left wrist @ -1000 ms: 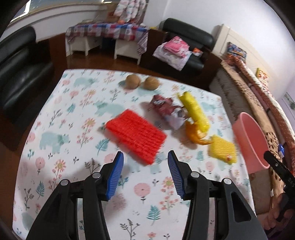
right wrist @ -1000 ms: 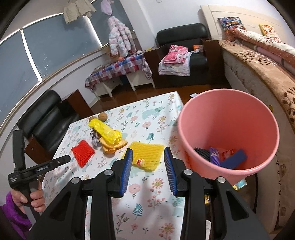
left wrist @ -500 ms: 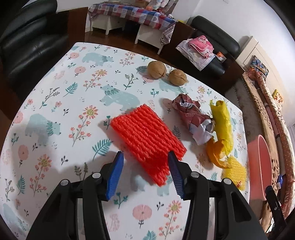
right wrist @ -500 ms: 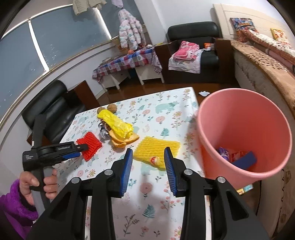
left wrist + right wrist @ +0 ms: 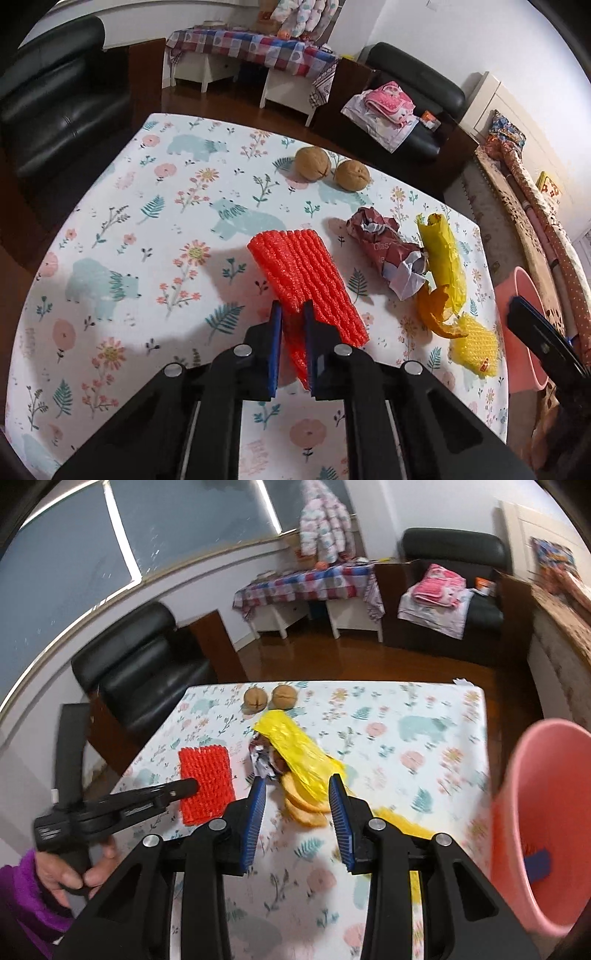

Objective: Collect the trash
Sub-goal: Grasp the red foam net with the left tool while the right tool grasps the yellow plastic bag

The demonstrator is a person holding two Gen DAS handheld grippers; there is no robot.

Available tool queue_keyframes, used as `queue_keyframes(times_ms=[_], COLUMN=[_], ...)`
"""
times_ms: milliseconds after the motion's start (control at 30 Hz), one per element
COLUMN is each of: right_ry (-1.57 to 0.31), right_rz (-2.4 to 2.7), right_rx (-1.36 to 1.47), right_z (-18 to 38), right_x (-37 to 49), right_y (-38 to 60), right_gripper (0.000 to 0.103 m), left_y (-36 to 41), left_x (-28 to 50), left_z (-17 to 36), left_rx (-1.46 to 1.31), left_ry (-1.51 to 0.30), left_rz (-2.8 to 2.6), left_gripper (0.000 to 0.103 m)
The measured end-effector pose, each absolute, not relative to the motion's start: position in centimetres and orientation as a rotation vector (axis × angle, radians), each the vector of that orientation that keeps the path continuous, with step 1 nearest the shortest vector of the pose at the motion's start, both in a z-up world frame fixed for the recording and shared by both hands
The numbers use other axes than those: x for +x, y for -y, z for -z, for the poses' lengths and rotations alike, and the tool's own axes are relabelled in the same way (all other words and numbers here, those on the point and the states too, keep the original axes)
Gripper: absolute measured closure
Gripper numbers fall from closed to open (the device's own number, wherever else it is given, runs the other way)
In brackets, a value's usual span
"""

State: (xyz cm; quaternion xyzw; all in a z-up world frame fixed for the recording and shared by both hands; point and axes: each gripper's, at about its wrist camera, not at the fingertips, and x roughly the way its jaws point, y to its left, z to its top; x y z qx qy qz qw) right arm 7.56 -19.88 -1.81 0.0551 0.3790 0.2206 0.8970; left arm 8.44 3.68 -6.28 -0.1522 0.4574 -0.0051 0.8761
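My left gripper point(image 5: 292, 314) is shut on the near edge of a red foam net point(image 5: 306, 273), which still lies on the floral tablecloth point(image 5: 147, 236); the net also shows in the right wrist view point(image 5: 207, 779). My right gripper point(image 5: 297, 790) is open and empty, hovering over orange peel point(image 5: 303, 805) and a yellow wrapper point(image 5: 299, 749). A crumpled maroon wrapper point(image 5: 384, 251), the yellow wrapper point(image 5: 443, 258), orange peel point(image 5: 439, 314) and a yellow foam net point(image 5: 474, 347) lie to the right of the red net. The pink bin point(image 5: 546, 827) stands at the table's right edge.
Two walnuts point(image 5: 332, 170) sit near the table's far edge. Black armchairs point(image 5: 140, 664) stand left of and behind the table. The pink bin's rim point(image 5: 517, 332) shows at the right with some trash inside. A patterned sofa point(image 5: 535, 229) runs along the right.
My left gripper moved forward and shut on the red foam net's edge. My right gripper swung left from the bin and yellow net to above the orange peel.
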Motion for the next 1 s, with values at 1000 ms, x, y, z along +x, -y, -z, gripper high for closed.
queue_keyframes(times_ms=[1000], right_ry=[-0.932], right_rz=[-0.525], right_rx=[0.250], right_z=[4.3], right_x=[10.3], right_y=[19.5], right_gripper=[0.077], left_y=[-4.1], left_x=[6.9], left_z=[6.3], left_rx=[-0.330], left_ry=[-0.951], left_rz=[0.083], left_gripper=[0.093])
